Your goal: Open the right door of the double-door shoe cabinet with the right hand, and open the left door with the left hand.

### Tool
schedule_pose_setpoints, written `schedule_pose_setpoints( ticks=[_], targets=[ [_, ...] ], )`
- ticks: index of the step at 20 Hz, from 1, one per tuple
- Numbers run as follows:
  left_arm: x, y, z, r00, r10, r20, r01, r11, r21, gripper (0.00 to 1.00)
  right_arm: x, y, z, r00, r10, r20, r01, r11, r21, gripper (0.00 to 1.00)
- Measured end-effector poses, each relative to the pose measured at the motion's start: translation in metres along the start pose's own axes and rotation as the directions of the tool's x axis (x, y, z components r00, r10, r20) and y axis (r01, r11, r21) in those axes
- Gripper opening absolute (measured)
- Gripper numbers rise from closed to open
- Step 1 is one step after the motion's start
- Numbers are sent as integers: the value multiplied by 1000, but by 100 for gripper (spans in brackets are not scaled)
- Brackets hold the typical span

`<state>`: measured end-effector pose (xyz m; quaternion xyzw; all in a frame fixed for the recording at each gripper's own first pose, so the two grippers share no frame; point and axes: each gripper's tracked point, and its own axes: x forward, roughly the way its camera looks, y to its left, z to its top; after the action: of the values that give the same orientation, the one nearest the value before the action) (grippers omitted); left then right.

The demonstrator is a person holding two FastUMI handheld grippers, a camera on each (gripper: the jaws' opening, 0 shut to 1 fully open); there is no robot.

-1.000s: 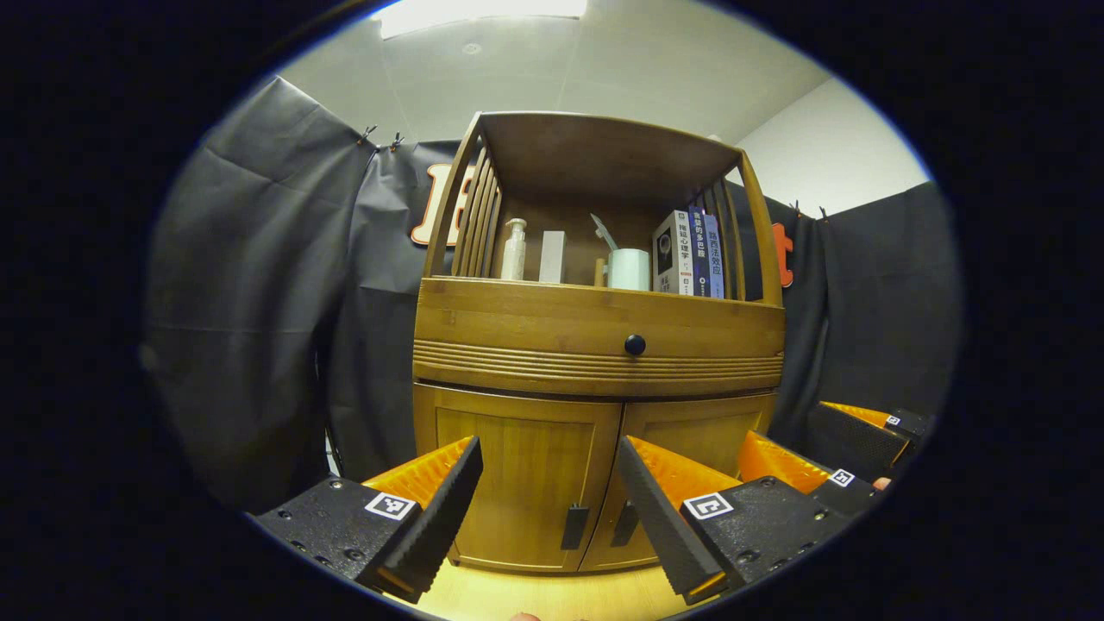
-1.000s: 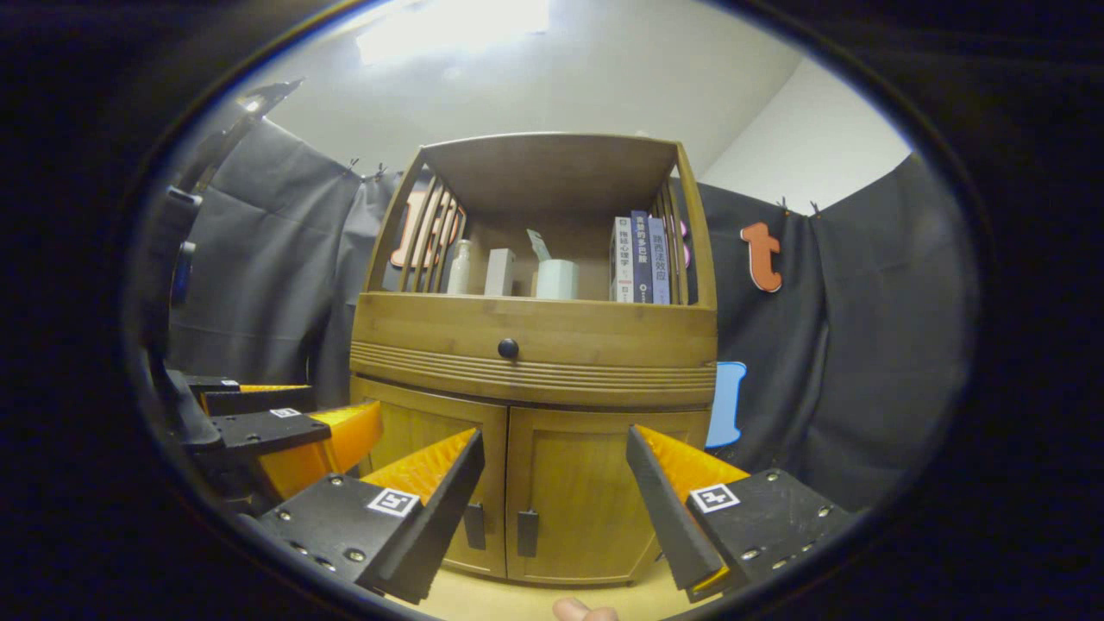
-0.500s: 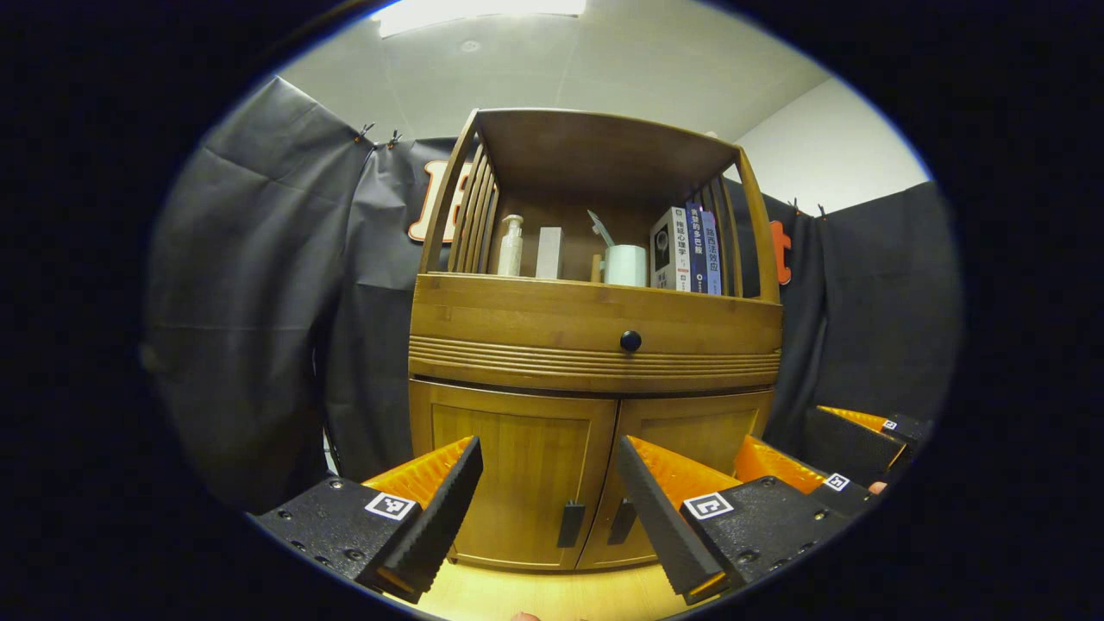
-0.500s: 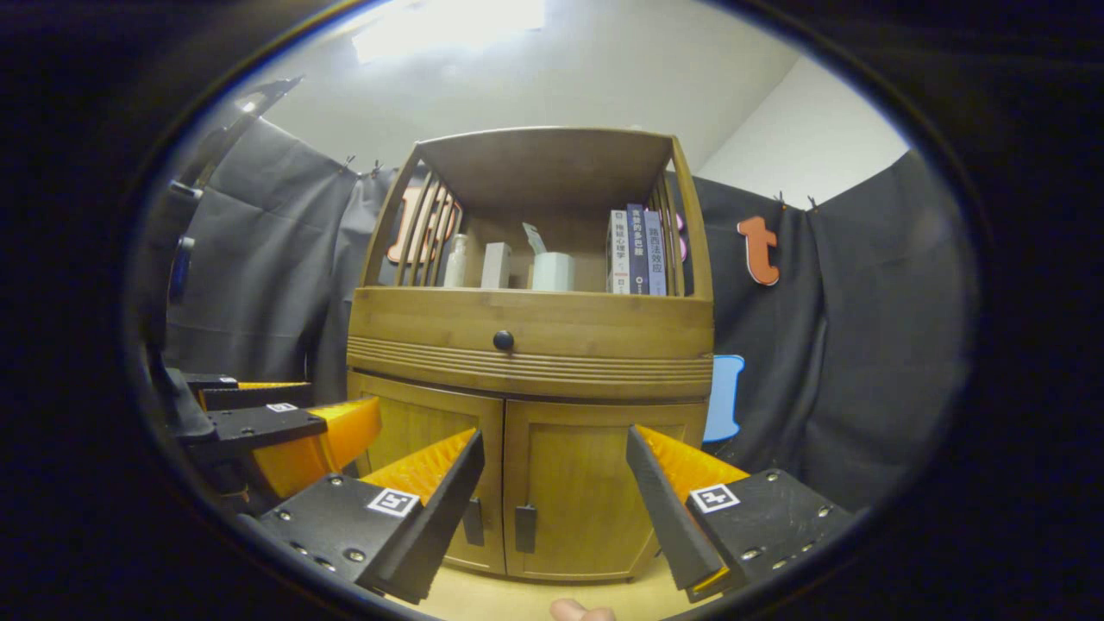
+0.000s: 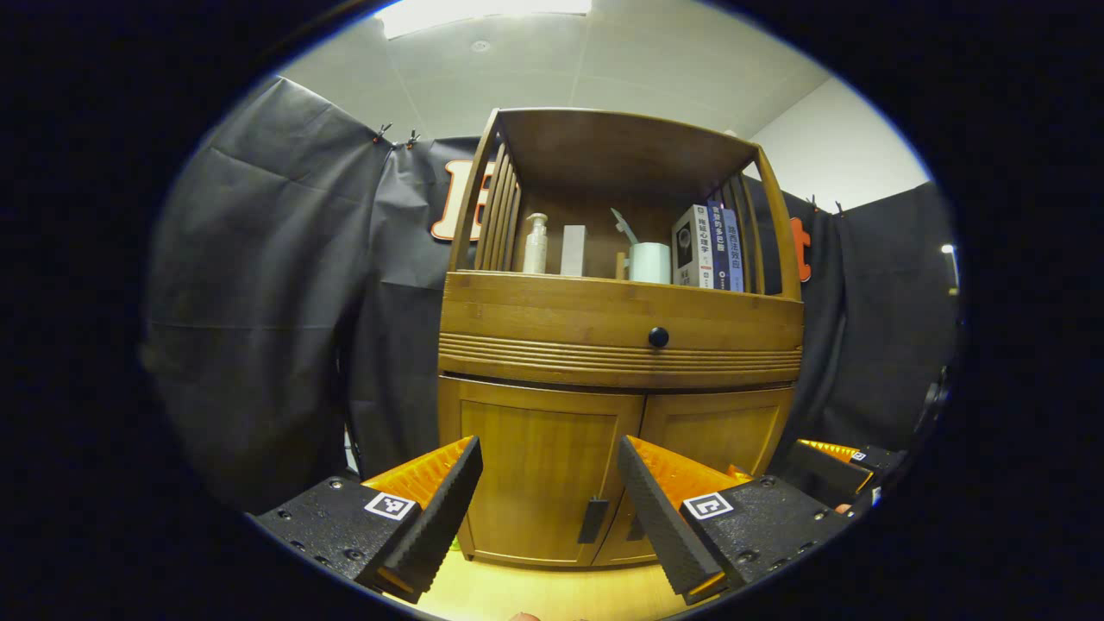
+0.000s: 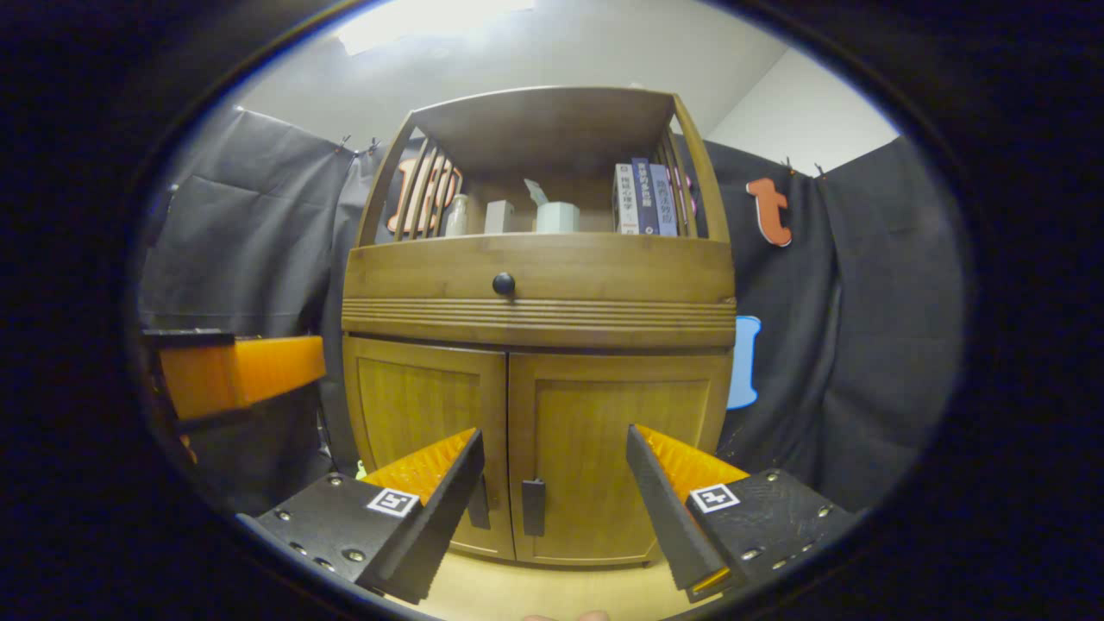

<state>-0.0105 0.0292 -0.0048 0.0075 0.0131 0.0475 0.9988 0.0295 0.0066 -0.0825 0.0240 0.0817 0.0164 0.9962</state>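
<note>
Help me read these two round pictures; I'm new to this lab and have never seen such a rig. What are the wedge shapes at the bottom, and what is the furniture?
A person holds one two-finger gripper in each hand, and a fisheye camera rides on each. The wedges are each gripper's own fingers: the left gripper in the left gripper view, the right gripper in the right gripper view. Both are open and hold nothing. Ahead stands a brown wooden shoe cabinet with both doors closed, the left door and right door, each with a small dark handle. Its open shelf holds upright books, a white cup and a pump bottle.
</note>
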Motion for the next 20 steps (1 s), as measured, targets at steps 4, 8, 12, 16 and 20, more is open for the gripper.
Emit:
schedule_pose_setpoints(
  ticks=[4, 8, 12, 16, 20],
  targets=[
    [-6, 29, -2, 997, 83, -6, -82, 996, 17, 94, 23, 4, -33, 998, 23, -57, -22, 1000, 15, 99],
    [-11, 58, -4, 986, 167, -17, -166, 986, 22, 94, 50, 13, -71, 991, 41, -130, -40, 999, 15, 99],
    [-19, 86, -5, 969, 247, -22, -247, 969, 34, 94, 79, 20, -110, 976, 54, -213, -54, 999, 5, 96],
    [-26, 109, -7, 948, 316, -26, -314, 948, 46, 94, 100, 26, -143, 964, 37, -263, -49, 998, -38, 83],
    [-32, 123, -8, 931, 363, -31, -361, 931, 51, 95, 117, 28, -154, 953, 34, -300, -50, 998, -49, 83]
  ],
)
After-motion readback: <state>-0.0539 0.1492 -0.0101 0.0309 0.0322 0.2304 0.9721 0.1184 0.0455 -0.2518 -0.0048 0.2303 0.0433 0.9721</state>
